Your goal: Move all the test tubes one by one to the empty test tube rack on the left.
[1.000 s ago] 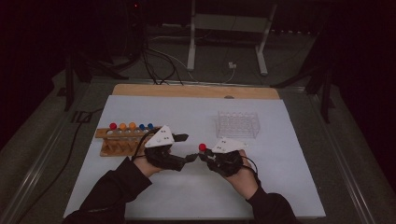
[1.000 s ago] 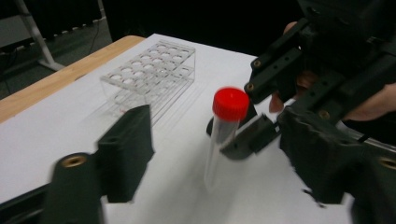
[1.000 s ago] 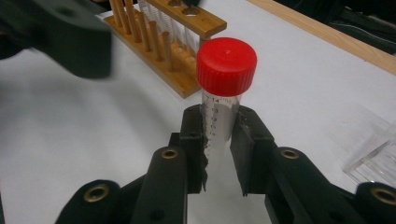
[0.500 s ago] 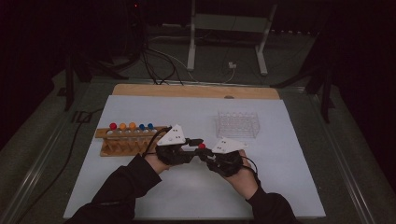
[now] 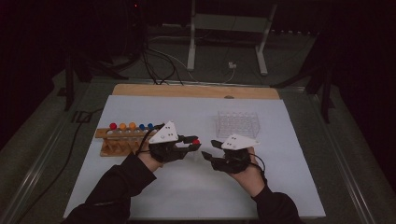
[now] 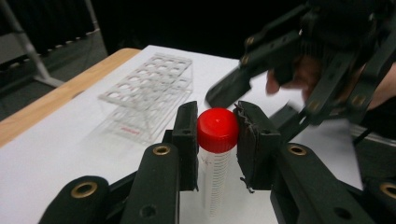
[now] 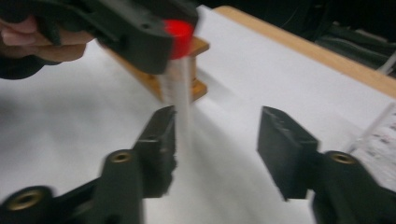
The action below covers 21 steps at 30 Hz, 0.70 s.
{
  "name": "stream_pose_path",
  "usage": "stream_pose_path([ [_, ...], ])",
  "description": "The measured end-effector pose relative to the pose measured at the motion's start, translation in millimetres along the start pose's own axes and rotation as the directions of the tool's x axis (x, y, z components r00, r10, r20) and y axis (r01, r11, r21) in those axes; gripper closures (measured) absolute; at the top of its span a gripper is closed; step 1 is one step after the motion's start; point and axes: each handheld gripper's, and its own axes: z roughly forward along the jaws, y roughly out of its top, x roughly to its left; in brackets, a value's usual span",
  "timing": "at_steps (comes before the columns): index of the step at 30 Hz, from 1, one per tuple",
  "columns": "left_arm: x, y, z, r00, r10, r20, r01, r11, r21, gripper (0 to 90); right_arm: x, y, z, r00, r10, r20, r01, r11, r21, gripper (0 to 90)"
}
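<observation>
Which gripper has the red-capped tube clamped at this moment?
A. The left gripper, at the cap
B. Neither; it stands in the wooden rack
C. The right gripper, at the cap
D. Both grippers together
A. In the left gripper view the left gripper has its pads pressed on both sides of the red-capped tube at the cap, while the right gripper stands with its jaws apart, having just been opening beside the tube.

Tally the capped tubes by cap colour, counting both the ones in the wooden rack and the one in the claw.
Red: 2, one in the wooden rack at and one held by the left claw at.
Orange: 2.
Blue: 2.
Total: 6 tubes.
</observation>
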Motion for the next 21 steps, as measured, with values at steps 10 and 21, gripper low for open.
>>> stream_pose_path([
  [10,11.0,-1.9,-34.6,0.9981,-0.018,-0.058,0.018,0.9998,-0.002,71.9,-14.1,-2.5,-12.0,0.9979,0.054,-0.035,-0.056,0.997,-0.049,14.0],
  [21,20.9,-9.8,-88.1,0.9841,-0.038,-0.174,0.041,0.999,0.017,71.9,-21.3,-11.3,-19.2,0.9984,0.051,-0.025,-0.052,0.997,-0.049,1.5],
])
